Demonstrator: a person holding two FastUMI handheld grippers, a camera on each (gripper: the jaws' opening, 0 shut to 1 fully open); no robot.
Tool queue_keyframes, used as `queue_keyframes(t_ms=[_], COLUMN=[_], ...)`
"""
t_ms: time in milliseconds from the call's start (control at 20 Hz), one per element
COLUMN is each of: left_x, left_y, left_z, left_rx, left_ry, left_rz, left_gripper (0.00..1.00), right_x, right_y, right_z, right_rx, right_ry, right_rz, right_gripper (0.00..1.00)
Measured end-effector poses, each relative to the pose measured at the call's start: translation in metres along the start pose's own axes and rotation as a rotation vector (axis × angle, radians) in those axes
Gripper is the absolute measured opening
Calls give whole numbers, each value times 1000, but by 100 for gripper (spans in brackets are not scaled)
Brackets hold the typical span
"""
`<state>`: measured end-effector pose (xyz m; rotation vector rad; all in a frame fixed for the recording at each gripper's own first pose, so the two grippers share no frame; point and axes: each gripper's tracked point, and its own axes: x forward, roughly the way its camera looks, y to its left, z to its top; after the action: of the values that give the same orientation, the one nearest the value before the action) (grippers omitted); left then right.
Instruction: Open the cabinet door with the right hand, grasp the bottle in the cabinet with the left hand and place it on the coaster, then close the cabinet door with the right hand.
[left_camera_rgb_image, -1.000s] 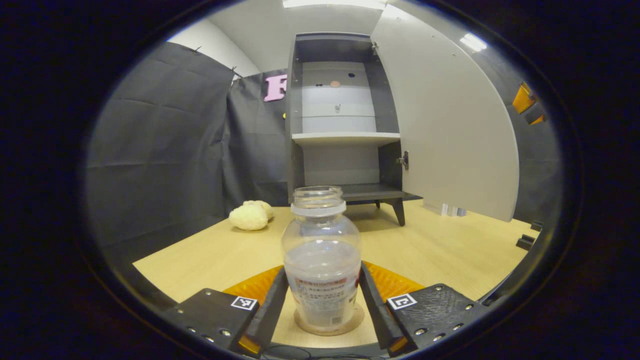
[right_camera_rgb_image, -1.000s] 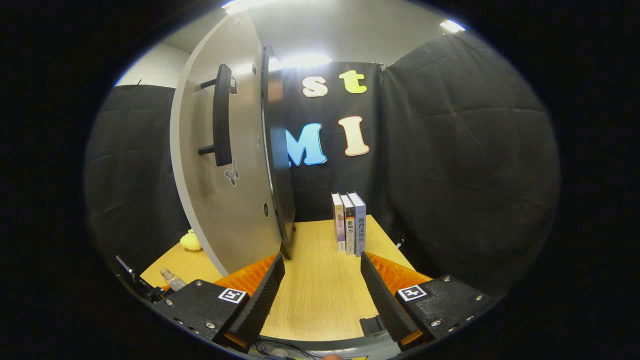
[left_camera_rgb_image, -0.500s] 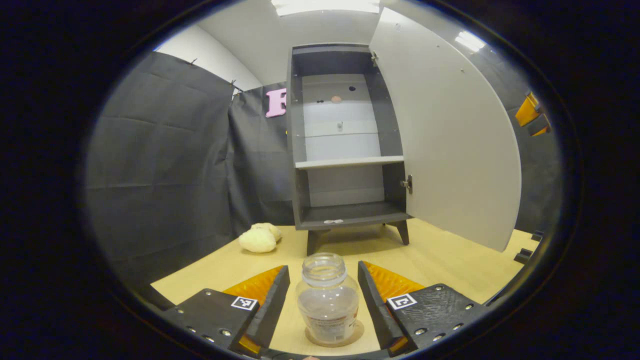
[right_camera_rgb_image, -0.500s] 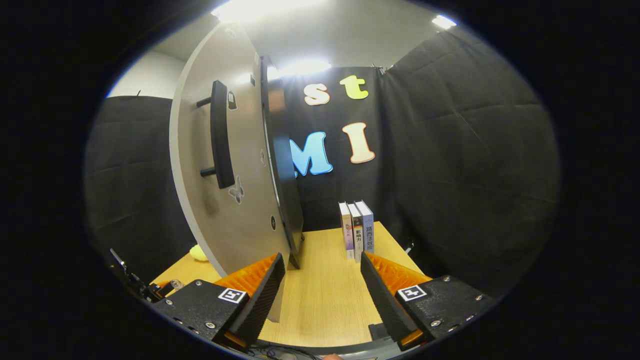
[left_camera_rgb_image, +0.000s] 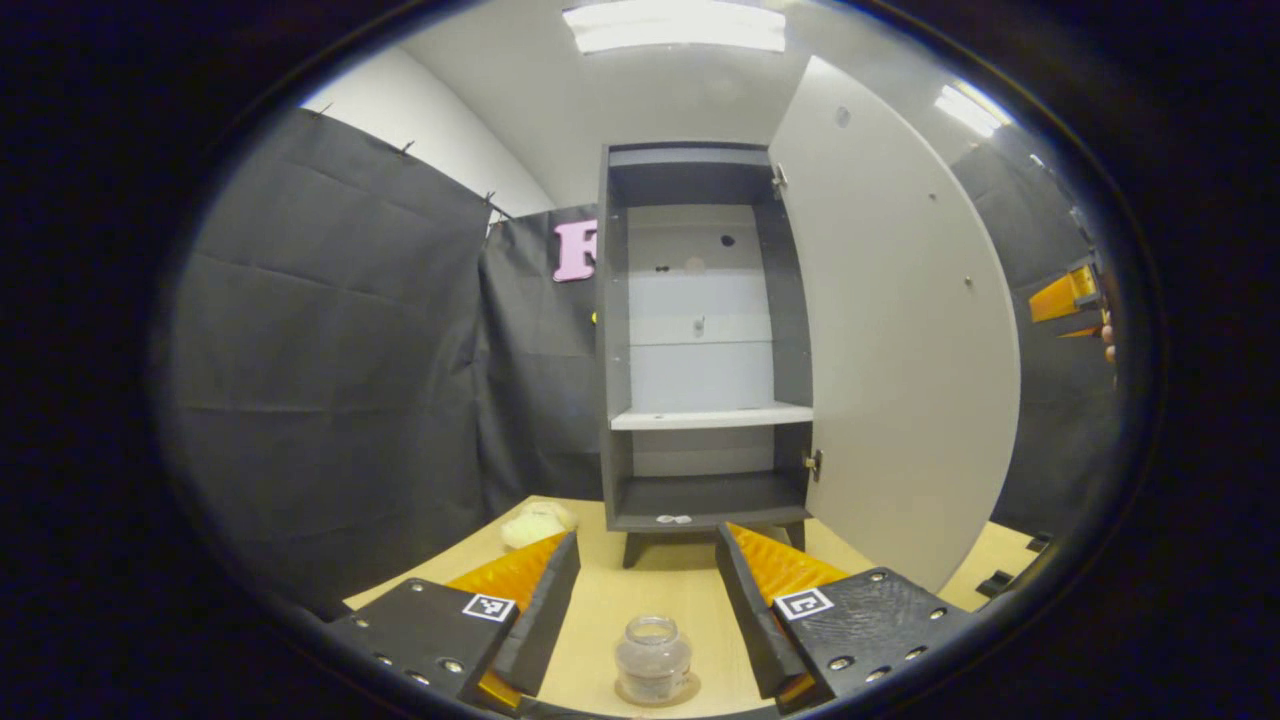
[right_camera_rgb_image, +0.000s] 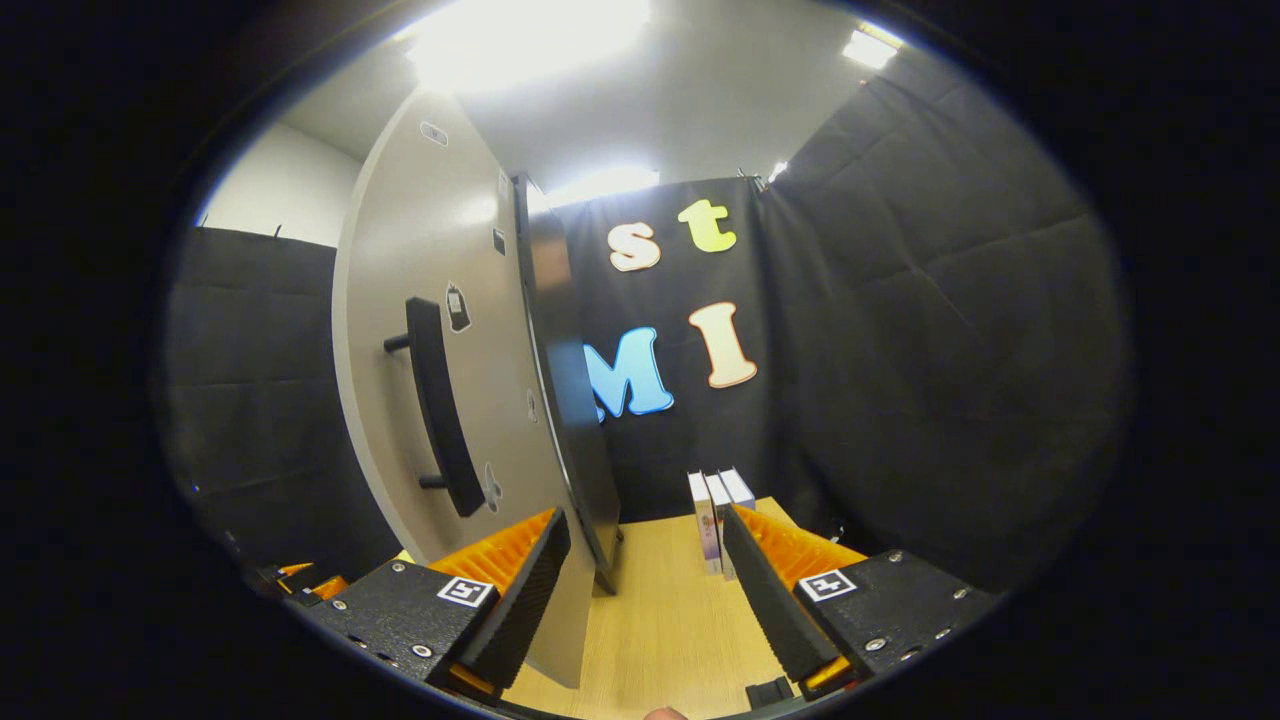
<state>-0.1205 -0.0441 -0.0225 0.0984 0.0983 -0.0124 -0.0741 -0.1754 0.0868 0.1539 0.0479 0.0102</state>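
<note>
Glass bottle (left_camera_rgb_image: 652, 658) stands upright on the coaster (left_camera_rgb_image: 657, 689), between but clear of the spread fingers of the left hand-held gripper (left_camera_rgb_image: 647, 590). Right hand-held gripper (right_camera_rgb_image: 645, 580) is likewise parted and empty, just beside the open cabinet door (right_camera_rgb_image: 440, 400), below its handle (right_camera_rgb_image: 437, 410). Cabinet (left_camera_rgb_image: 700, 340) stands emptied on the table (left_camera_rgb_image: 640, 600). Remaining step, by judgement: closing the door. Risks: a push on the edge rather than the handle could slam it and rock the cabinet.
</note>
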Motion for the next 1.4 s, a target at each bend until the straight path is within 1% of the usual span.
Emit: queue_keyframes(t_ms=[50, 300, 350, 400, 450, 500, 550, 600, 650, 700, 750, 800, 850, 900, 1000, 1050, 1100, 1200, 1300, 1350, 1400], left_x=[-1, 4, 5, 4, 4, 5, 6, 9, 11, 12, 14, 15, 18, 21, 27, 30, 33, 37, 41, 42, 44], left_y=[6, 45, 57, 68, 80, 91, 102, 112, 121, 130, 137, 142, 147, 152, 161, 164, 168, 175, 182, 185, 187], left_z=[8, 37, 45, 53, 59, 62, 64, 66, 67, 67, 67, 64, 60, 56, 51, 49, 49, 48, 43, 42, 39], left_rx=[2, -5, -4, -4, -4, -4, -4, -4, -2, -1, -3, -6, -10, -13, -12, -11, -11, -11, -12, -17, -19], left_ry=[0, 22, 17, 3, -7, -13, -18, -23, -25, -30, -31, -28, -21, -12, -1, 0, 2, -5, -2, 1, 6], left_rz=[11, 37, 45, 57, 67, 72, 75, 78, 82, 85, 85, 82, 75, 70, 60, 53, 46, 32, 21, 12, 3], left_gripper=[82, 82, 82, 78, 78, 82, 82, 82, 78, 78, 78, 82, 78, 82, 82, 74, 78, 74, 74, 82, 78], right_x=[0, 9, 11, 13, 13, 14, 14, 16, 14, 14, 13, 15, 13, 13, 10, 8, 6, 4, 2, 0, 1], right_y=[1, 11, 17, 23, 28, 35, 42, 50, 56, 56, 58, 59, 61, 64, 71, 76, 84, 97, 109, 114, 119], right_z=[8, 31, 34, 37, 40, 43, 44, 42, 40, 42, 44, 42, 42, 43, 41, 40, 39, 37, 36, 36, 34], right_rx=[-6, -58, -66, -73, -80, -87, -94, -98, -104, -119, -137, -148, -157, -162, -161, -159, -158, -162, -169, -168, -166], right_ry=[-16, -56, -63, -74, -84, -95, -100, -99, -92, -104, -106, -107, -105, -107, -108, -106, -107, -111, -119, -122, -124], right_rz=[-6, -75, -80, -87, -96, -103, -108, -106, -117, -135, -149, -162, -176, -188, -205, -207, -208, -210, -218, -222, -224], right_gripper=[95, 95, 95, 95, 95, 95, 91, 91, 95, 95, 93, 93, 93, 92, 92, 93, 93, 93, 93, 92, 92])
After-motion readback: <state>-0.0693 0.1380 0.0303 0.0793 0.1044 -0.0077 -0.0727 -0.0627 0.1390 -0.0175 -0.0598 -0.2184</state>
